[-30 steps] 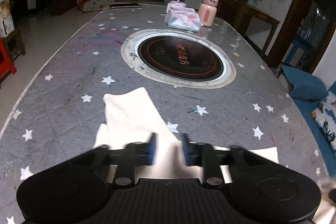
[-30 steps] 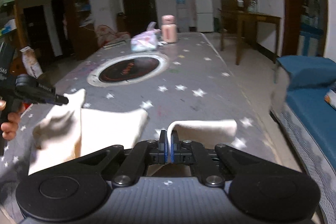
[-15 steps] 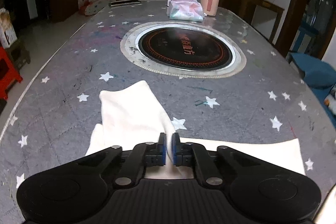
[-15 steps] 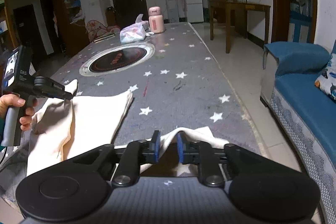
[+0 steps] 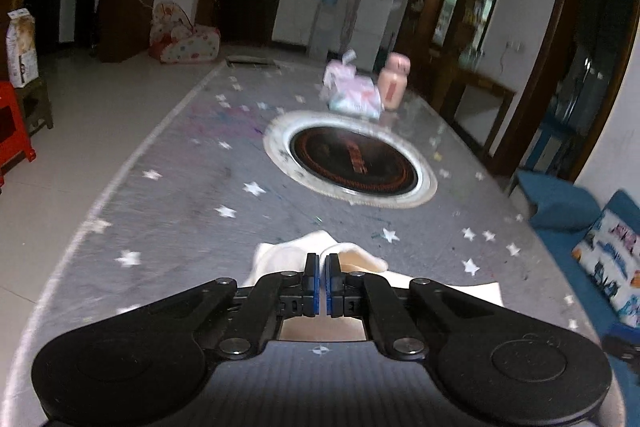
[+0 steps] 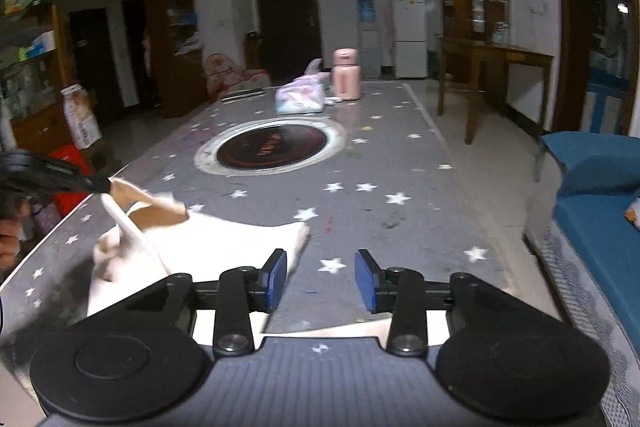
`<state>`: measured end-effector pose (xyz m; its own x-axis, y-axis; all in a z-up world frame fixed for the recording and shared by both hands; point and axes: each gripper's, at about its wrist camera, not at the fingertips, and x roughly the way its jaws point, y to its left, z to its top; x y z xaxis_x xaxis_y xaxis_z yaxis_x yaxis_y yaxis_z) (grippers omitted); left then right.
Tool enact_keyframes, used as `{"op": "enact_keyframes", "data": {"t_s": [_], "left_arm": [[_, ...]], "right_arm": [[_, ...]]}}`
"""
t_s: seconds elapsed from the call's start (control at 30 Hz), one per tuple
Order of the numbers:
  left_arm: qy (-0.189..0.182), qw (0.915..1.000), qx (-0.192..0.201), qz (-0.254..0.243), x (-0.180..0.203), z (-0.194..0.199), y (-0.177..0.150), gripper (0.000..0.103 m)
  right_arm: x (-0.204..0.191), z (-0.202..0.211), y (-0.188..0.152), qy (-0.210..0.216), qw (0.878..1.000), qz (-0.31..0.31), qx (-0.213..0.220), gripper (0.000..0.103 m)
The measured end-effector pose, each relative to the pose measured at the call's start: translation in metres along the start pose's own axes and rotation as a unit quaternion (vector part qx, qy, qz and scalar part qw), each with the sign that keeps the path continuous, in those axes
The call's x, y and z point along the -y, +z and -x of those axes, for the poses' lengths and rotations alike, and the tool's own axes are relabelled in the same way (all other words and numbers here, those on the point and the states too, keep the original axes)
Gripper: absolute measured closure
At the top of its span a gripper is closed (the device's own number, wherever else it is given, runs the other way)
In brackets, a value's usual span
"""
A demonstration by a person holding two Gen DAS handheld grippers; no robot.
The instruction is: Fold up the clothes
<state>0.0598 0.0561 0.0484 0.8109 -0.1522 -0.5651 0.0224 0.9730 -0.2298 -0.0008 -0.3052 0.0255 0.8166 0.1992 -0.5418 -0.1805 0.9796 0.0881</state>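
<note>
Nearest in the right wrist view: right gripper (image 6: 321,279), blue-padded jaws spread wide, nothing between them, poised above the grey star-printed tabletop (image 6: 400,163). Just beyond and to the left of those pads, a cream-white cloth garment (image 6: 224,241) spread flat across the near end of the tabletop, one corner ending beside the left blue pad. A further strip of the same pale cloth visible beneath the gripper body.

Left of the flat part, garment lifted off the tabletop into a peaked fold, pinched at its top by the left gripper (image 6: 105,185), a black tool reaching in from the frame edge, with a hand (image 6: 10,241) partly visible behind it.

From the left wrist view: left gripper (image 5: 322,273) with blue pads drawn almost together, a thin layer of the cream cloth (image 5: 288,257) apparently caught between them, though the blur makes the contact hard to confirm. Cloth bunched just past the fingertips, more of it lying flat below.

Beyond the garment, in the middle of the tabletop, a round black cooktop inset with a pale ring (image 6: 270,147). Past the cooktop, at the far end, a plastic-wrapped pastel tissue pack (image 6: 300,99) and, just beside it, a pink cylindrical flask (image 6: 346,75).
</note>
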Motion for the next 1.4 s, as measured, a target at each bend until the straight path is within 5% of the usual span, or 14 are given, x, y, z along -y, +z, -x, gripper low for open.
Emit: {"op": "enact_keyframes", "data": {"t_s": [0.17, 0.3, 0.6, 0.77, 1.17, 1.4], "left_arm": [[0.016, 0.9993, 0.032, 0.012, -0.031, 0.059, -0.01, 0.1], [0.063, 0.9971, 0.036, 0.023, -0.063, 0.089, -0.025, 0.1], [0.182, 0.9822, -0.036, 0.026, -0.11, 0.089, -0.058, 0.093], [0.172, 0.9847, -0.025, 0.013, -0.101, 0.081, -0.053, 0.073], [0.079, 0.9912, -0.082, -0.068, -0.034, -0.045, -0.022, 0.073], [0.087, 0.9857, -0.115, -0.086, -0.029, -0.105, -0.013, 0.073]], "right_arm": [[-0.017, -0.016, -0.001, 0.03, 0.999, 0.02, -0.018, 0.063], [-0.026, -0.026, -0.005, 0.045, 0.998, 0.025, -0.031, 0.062], [-0.027, -0.048, -0.014, 0.051, 0.996, 0.026, -0.07, 0.062], [-0.022, -0.062, -0.012, 0.046, 0.996, 0.019, -0.08, 0.062], [-0.003, -0.116, 0.002, 0.051, 0.992, -0.021, -0.112, 0.071], [0.0, -0.147, 0.012, 0.051, 0.99, -0.017, -0.128, 0.075]]}}
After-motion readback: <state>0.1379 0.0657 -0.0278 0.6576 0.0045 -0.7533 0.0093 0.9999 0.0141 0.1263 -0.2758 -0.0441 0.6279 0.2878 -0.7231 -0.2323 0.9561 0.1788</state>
